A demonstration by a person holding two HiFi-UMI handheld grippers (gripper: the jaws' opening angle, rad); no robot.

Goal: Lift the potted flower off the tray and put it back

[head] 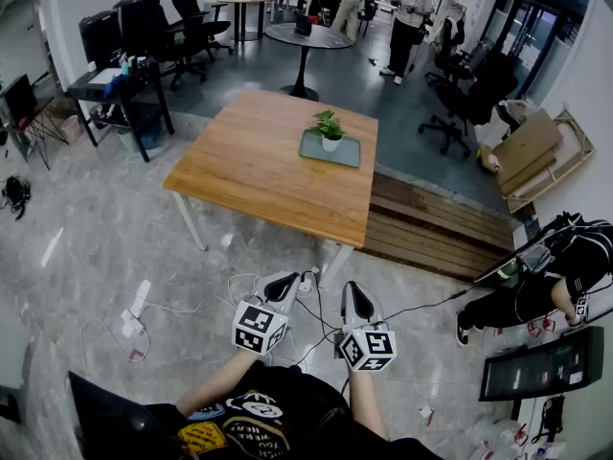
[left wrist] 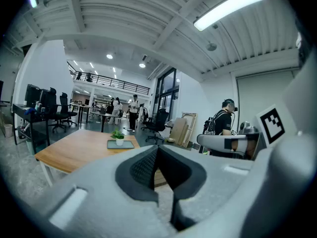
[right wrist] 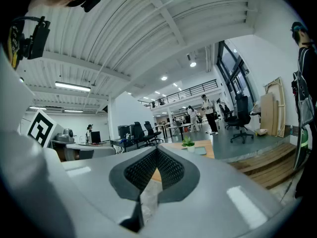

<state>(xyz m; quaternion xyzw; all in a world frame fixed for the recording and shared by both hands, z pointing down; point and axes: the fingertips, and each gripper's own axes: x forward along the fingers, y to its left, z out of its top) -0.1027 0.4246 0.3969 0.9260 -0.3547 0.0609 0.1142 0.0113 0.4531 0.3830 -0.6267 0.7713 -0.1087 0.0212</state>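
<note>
A small potted flower [head: 329, 127] with green leaves in a white pot stands on a grey-green tray [head: 347, 153] at the far right part of a wooden table [head: 259, 166]. Both grippers are held low near my body, well short of the table. My left gripper [head: 283, 282] is shut with nothing in it, and so is my right gripper [head: 354, 293]. In the left gripper view the shut left gripper [left wrist: 157, 150] points past the potted flower [left wrist: 118, 136], far off at the left. In the right gripper view the potted flower [right wrist: 187, 143] stands far beyond the shut right gripper [right wrist: 157, 152].
A low wooden platform [head: 431, 228] lies right of the table. Cables and a power strip [head: 132, 319] lie on the floor in front. A person [head: 536, 276] crouches at the right. Office chairs [head: 144, 27], a round table [head: 306, 36] and standing people fill the back.
</note>
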